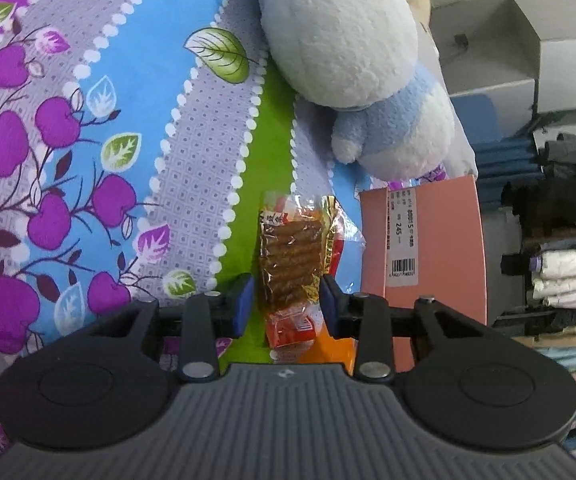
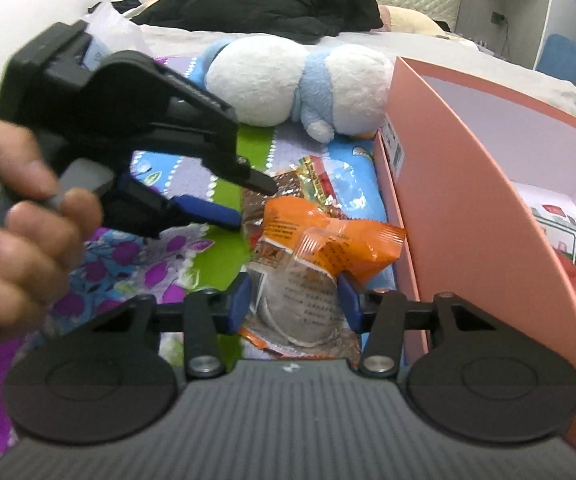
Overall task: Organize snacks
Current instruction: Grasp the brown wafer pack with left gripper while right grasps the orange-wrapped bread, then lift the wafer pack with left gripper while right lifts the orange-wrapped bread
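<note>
The left claw (image 1: 287, 304) is being held low over a flowered bedspread (image 1: 88, 140), its blue pads (image 1: 244, 300) standing on either side of a clear snack packet (image 1: 291, 256) of brown sticks, though whether the pads are pressing on the packet cannot be told. An orange wrapper (image 1: 333, 350) is being partly hidden under that packet's near end, and a pink box (image 1: 443, 248) bearing a white barcode label (image 1: 403, 236) is being seen just to the right. A white and pale blue plush toy (image 1: 351, 60) is lying on the bedspread beyond the packet, and folded clothes (image 1: 563, 276) are being seen stacked at the far right.
</note>
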The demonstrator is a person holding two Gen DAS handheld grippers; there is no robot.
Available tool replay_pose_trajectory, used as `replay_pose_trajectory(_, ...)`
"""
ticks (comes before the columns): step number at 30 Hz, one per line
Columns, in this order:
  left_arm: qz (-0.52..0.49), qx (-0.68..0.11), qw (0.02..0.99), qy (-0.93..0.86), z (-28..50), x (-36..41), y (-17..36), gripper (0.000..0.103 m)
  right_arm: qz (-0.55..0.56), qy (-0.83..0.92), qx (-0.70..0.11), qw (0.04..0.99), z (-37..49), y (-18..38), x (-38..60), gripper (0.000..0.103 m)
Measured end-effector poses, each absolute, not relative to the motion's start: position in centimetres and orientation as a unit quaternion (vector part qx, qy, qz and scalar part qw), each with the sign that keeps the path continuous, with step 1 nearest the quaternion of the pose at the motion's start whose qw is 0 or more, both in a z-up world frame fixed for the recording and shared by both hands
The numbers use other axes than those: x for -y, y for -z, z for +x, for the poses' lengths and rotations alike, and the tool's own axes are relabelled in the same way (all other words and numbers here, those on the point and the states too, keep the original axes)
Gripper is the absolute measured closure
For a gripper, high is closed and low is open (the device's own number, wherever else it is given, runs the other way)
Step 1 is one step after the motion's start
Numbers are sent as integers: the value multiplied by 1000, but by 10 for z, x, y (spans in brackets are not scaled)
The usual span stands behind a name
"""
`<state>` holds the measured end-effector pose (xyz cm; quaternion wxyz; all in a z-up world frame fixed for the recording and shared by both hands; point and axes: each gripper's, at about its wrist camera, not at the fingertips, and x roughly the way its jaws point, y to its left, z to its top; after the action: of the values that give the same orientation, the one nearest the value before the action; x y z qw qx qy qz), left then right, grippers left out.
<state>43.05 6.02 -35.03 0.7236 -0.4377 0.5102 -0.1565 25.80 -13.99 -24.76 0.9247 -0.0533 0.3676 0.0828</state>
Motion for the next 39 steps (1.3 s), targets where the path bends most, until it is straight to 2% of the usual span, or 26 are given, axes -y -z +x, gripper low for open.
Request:
replay_pose_trajectory(11,-437,-524,721,116,431,-39,347,60,-42,-111,-381,917,229,238,147,54)
replay_pose_trajectory(13,-429,-524,727,112,431,-35,346,62,-46,-118,-383,915,223,238,145,54)
replay_pose_trajectory(14,-426,-523,729,113,432,-33,346,68,-48,-121,-384,914,221,239,145,54)
replay_pose_trajectory(15,-423,-525,731,111,431,-35,347,78,-51,-122,-386,913,219,240,144,54)
replay_pose_trajectory(18,-436,-520,727,109,428,-38,351,83,-56,-124,-389,911,214,241,143,54)
replay_pose_trajectory(27,-463,-501,722,115,397,-40,339,91,-58,-124,-395,908,191,227,152,54)
replay_pose_trajectory(39,-475,-482,730,93,296,-79,315,93,-37,-149,-402,902,146,212,167,54)
